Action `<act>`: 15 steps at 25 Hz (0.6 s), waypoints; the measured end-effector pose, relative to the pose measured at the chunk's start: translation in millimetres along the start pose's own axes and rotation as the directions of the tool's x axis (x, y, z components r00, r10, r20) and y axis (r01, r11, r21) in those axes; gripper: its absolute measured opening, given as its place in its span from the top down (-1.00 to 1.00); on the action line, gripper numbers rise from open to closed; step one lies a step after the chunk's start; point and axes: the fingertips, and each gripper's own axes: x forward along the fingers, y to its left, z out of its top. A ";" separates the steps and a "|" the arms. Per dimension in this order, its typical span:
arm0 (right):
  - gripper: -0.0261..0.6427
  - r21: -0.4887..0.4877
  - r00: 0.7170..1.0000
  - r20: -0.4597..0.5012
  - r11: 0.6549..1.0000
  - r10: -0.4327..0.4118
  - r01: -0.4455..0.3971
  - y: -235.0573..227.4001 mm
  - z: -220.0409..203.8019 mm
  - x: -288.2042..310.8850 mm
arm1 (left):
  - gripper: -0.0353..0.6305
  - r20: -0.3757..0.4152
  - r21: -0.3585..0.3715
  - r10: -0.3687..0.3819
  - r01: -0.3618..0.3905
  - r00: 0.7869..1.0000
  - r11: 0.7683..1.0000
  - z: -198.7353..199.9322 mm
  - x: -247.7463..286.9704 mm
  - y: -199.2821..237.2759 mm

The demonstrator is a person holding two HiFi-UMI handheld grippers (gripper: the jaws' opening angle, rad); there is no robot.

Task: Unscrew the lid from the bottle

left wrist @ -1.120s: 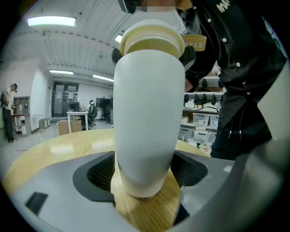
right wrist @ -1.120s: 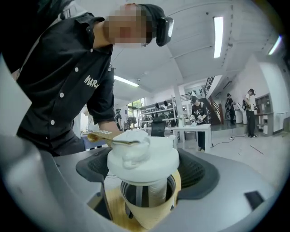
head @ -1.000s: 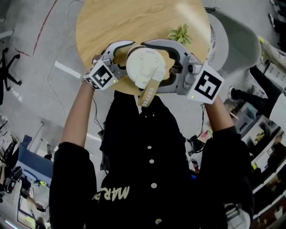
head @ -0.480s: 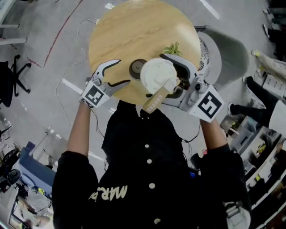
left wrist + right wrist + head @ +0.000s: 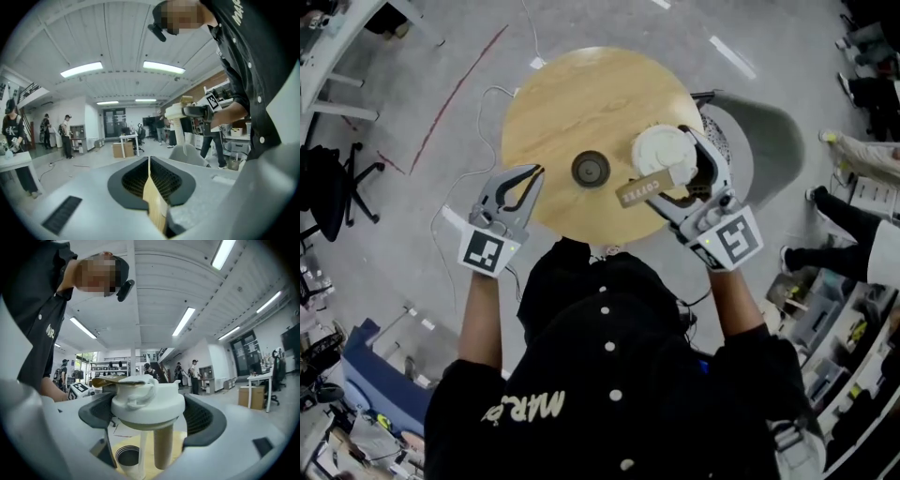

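While my right gripper clamps the lid and my left gripper has just shut empty, the open bottle stands unheld near the round table's centre — any knock topples it.

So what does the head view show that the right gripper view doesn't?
Head view only: the grey chair beside the round table, seen whole. Right gripper view only: the tube hanging under the lid, plus ceiling lights. Both: that white lid clamped in the right gripper, and the open bottle standing on the table.
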 end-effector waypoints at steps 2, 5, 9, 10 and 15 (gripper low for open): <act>-0.44 -0.012 0.998 0.018 0.999 -0.053 0.053 -10.5 10.2 -14.3 | 0.87 0.022 0.000 0.059 -0.059 0.998 0.998 24.3 -5.1 0.5; -0.44 -0.024 0.992 0.035 0.993 -0.118 0.119 -18.7 23.1 -33.6 | 0.88 0.046 -0.010 0.148 -0.148 0.988 0.989 53.3 -13.8 0.7; -0.44 -0.028 0.981 0.051 0.982 -0.187 0.189 -17.6 39.2 -42.3 | 0.88 0.099 -0.088 0.286 -0.278 0.953 0.957 89.4 -35.1 14.2; -0.44 -0.026 0.978 0.053 0.979 -0.203 0.204 -18.0 42.5 -43.6 | 0.88 0.113 -0.097 0.313 -0.303 0.943 0.948 98.8 -40.1 16.8; -0.44 -0.014 0.960 0.070 0.962 -0.272 0.273 -23.3 55.7 -56.7 | 0.88 0.145 -0.077 0.418 -0.410 0.897 0.909 134.7 -61.4 20.9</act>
